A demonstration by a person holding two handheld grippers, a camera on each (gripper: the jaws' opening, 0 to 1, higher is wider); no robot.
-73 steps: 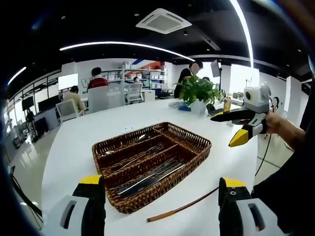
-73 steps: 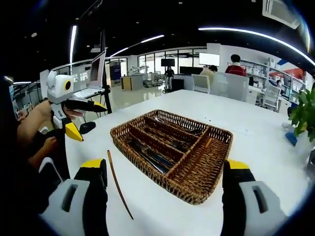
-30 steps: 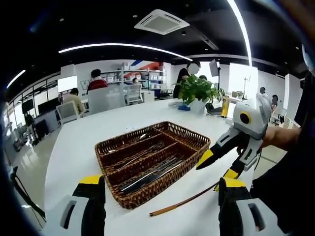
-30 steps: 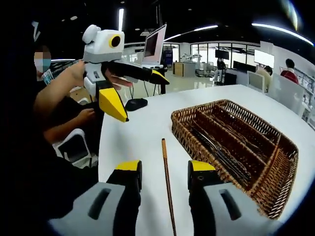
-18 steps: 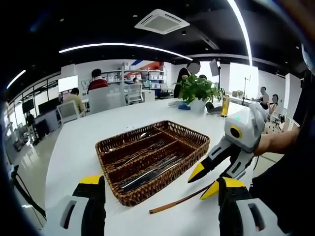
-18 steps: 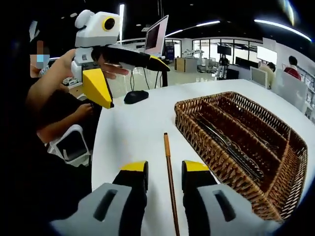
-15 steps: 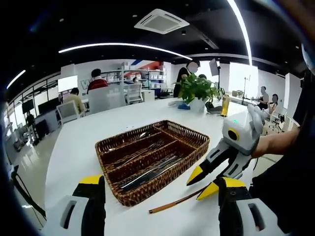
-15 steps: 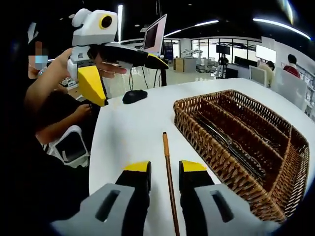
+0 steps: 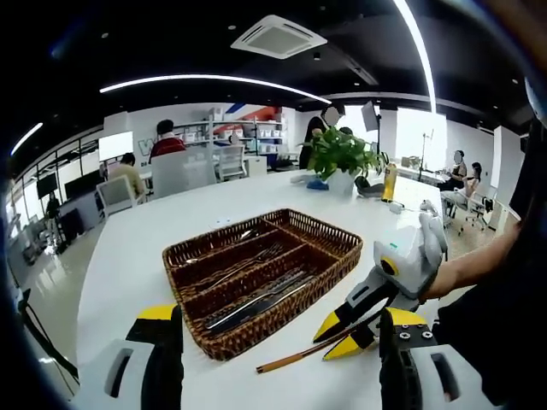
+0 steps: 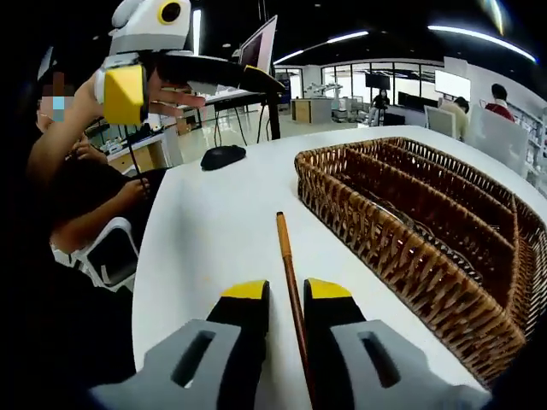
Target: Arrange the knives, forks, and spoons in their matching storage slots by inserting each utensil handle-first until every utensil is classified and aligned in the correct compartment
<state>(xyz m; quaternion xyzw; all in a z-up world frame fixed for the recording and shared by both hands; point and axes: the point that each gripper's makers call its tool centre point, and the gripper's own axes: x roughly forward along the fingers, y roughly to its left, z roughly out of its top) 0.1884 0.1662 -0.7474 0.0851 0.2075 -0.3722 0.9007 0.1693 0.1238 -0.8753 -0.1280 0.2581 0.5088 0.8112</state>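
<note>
Wooden chopstick (image 10: 289, 282) between nearly closed right gripper (image 10: 286, 299) fingers, wicker tray (image 10: 479, 337) beside, left gripper (image 9: 278, 329) spread wide.

Wicker cutlery tray (image 9: 340, 248) with a stray brown stick (image 9: 303, 353) lying beside it on the white table

The tray's dark woven brown, split into long slots — forks (image 9: 248, 262) sit in a middle slot, knives (image 9: 261, 305) in the slot nearest the stick, all lying flat lengthwise. The thin stick (image 10: 288, 278) lies flat on the table just outside the tray's (image 10: 338, 208) long wall, roughly parallel to it — one end sits between two yellow jaw tips.
</note>
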